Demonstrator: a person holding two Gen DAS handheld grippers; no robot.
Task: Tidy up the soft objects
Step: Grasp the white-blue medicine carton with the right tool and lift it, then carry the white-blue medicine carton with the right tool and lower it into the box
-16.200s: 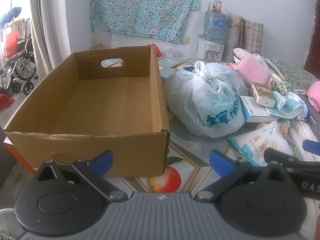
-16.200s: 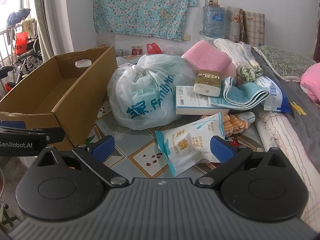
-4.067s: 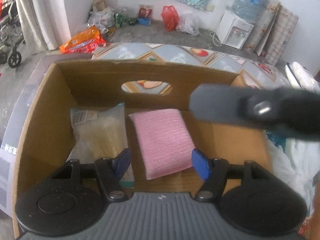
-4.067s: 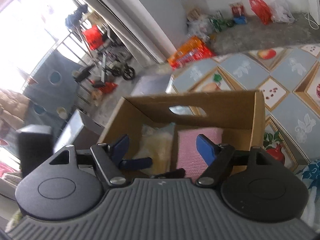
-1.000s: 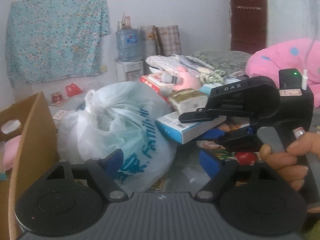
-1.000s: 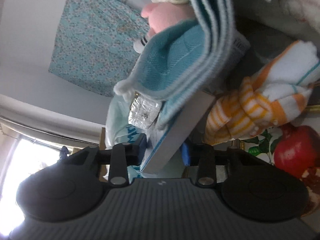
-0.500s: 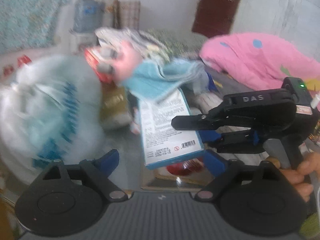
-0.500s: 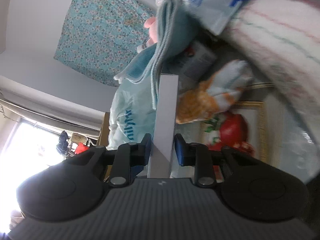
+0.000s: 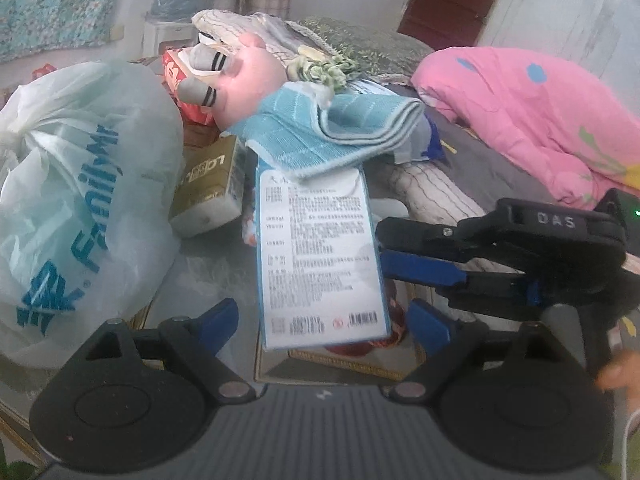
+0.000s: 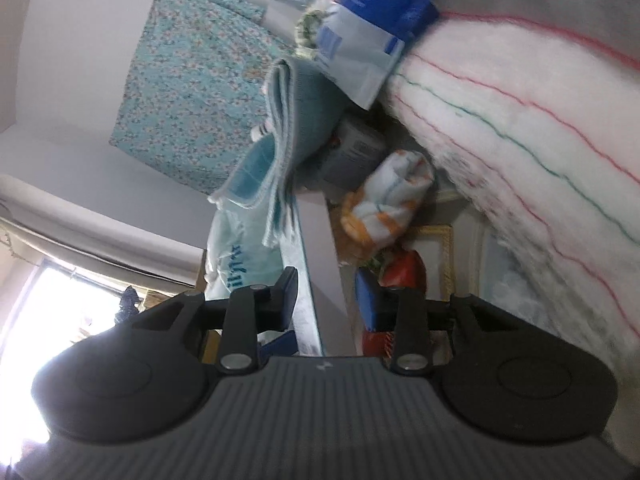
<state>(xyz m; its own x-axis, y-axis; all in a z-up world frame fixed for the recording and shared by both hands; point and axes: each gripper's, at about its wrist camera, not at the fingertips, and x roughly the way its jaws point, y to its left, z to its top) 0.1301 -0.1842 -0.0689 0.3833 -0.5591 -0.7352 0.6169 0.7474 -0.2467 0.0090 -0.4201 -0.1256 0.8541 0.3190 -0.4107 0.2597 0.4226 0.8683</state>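
A flat white-and-blue printed box (image 9: 320,256) juts out from under a folded blue towel (image 9: 332,136). My right gripper (image 9: 382,246) comes in from the right, rolled sideways, and is shut on the box's long edge; its jaws are easing open. In the right wrist view the box (image 10: 320,264) fills the gap between the right gripper (image 10: 328,302) fingers. My left gripper (image 9: 324,324) is open, with the box's near end between its fingers and touching neither. A pink plush toy (image 9: 252,76) lies behind the towel.
A knotted white plastic bag (image 9: 80,200) fills the left, with a gold carton (image 9: 212,188) beside it. A pink quilt (image 9: 520,112) and a striped white blanket roll (image 10: 520,120) lie to the right. An orange-striped soft bundle (image 10: 384,200) sits under the box on the patterned table cover (image 9: 216,280).
The left view has swung from the plastic bag down onto the box. The right gripper has drawn the box outward and now holds it edge-on, jaws slightly wider than half a second ago.
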